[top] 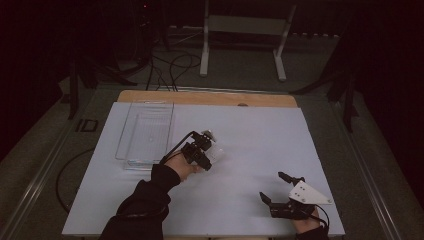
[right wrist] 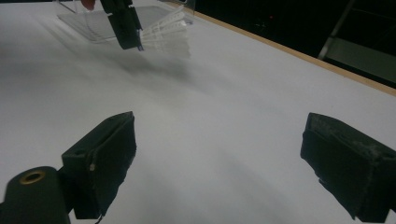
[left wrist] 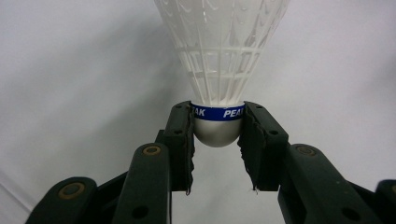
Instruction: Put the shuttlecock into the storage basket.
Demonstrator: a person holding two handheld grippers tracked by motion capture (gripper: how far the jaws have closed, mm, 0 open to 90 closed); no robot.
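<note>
1. The left gripper (left wrist: 217, 140) clamps a white shuttlecock (left wrist: 219, 60) by its rounded base, at the blue band, skirt pointing away.
2. It holds the shuttlecock above the white table (top: 250, 145), just right of a clear tray (top: 146, 132).
3. The right gripper (top: 274, 187) rests near the table's front right, jaws wide apart and empty.
</note>
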